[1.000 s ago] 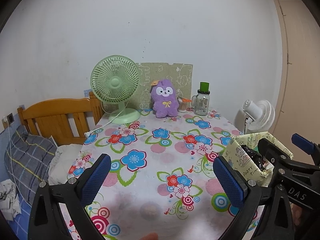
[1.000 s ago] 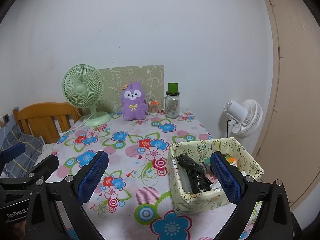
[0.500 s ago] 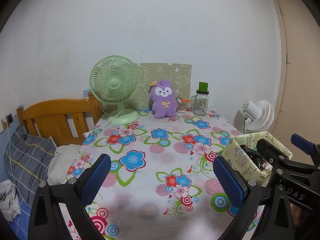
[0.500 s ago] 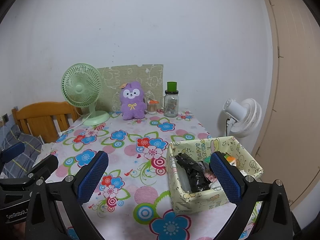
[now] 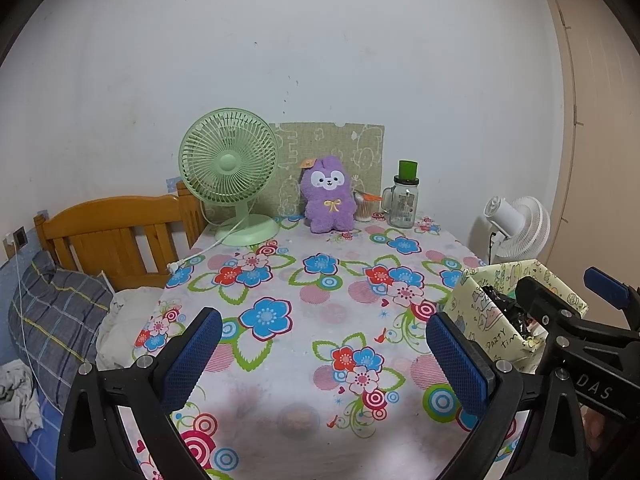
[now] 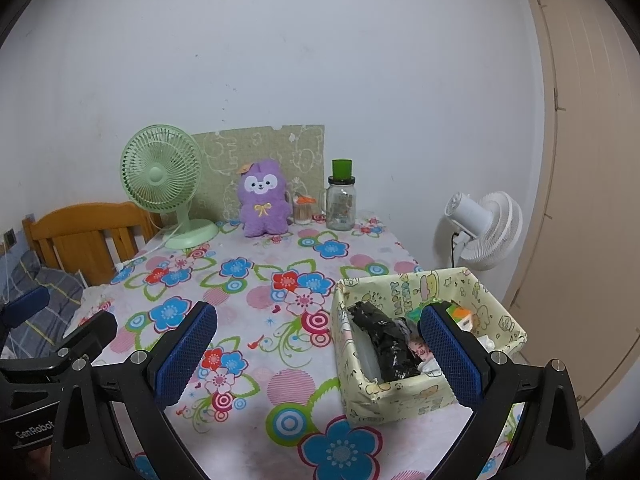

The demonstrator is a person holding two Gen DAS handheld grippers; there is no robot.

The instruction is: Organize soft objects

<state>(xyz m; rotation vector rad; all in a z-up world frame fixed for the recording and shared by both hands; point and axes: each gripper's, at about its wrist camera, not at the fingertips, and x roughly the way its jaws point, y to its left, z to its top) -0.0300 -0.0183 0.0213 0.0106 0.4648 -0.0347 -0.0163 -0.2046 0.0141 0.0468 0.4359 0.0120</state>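
Note:
A purple plush toy (image 5: 329, 200) sits upright at the far edge of the flowered table, against a green board; it also shows in the right wrist view (image 6: 264, 199). A pale yellow patterned box (image 6: 416, 384) stands at the near right and holds a black bag (image 6: 386, 338) and other small items; its corner shows in the left wrist view (image 5: 492, 320). My left gripper (image 5: 322, 358) is open and empty above the table's near part. My right gripper (image 6: 318, 356) is open and empty, its right finger in front of the box.
A green desk fan (image 5: 230, 172) with a white cord stands at the far left of the table. A glass jar with a green lid (image 5: 405, 200) and a small cup stand right of the plush. A wooden headboard (image 5: 116, 232), a bed and a white floor fan (image 5: 516, 228) flank the table.
Both grippers have drawn back and risen very slightly; the scene sits a little lower and smaller. Nothing on the table has moved.

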